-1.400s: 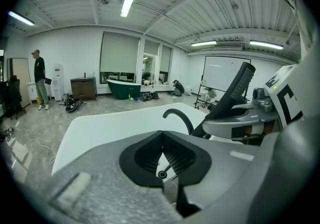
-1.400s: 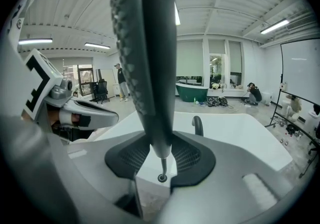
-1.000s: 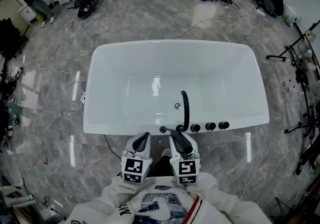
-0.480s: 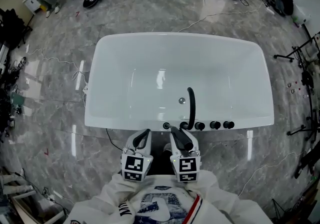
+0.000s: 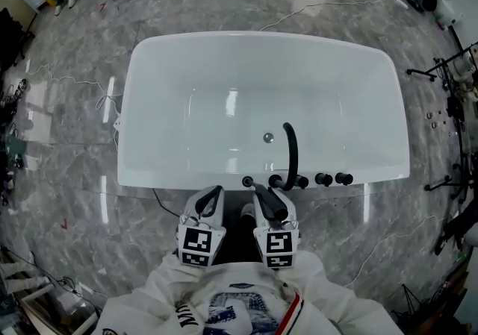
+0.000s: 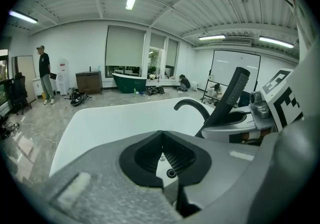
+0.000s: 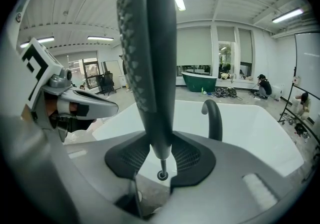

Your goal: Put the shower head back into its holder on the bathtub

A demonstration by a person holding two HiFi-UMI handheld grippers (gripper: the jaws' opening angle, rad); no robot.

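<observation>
The black stick-shaped shower head (image 7: pixel 147 58) stands upright between the pads of my right gripper (image 7: pixel 161 154), which is shut on its lower end. Just below its tip is the holder (image 7: pixel 162 175), a small black ring on the near rim of the white bathtub (image 5: pixel 149 169). From the head view, the right gripper (image 5: pixel 267 203) carries the shower head (image 5: pixel 270 205) close to the holder (image 5: pixel 247 181), slightly to its right. My left gripper (image 5: pixel 210 198) hangs beside it, shut and empty. The left gripper (image 6: pixel 162 138) view shows the holder (image 6: pixel 171 173) and the shower head (image 6: pixel 227 98) at right.
A curved black spout (image 5: pixel 290 148) and three black knobs (image 5: pixel 323 177) stand on the rim right of the holder. The drain (image 5: pixel 267 136) lies in the tub floor. Cables (image 5: pixel 75 87) and stands (image 5: pixel 448 65) lie about the marble floor. A person (image 6: pixel 44 73) stands far off.
Both grippers have sunk a little toward the tub's near rim, the right one still gripping the shower head. The head camera has shifted, so the tub sits higher in view.
</observation>
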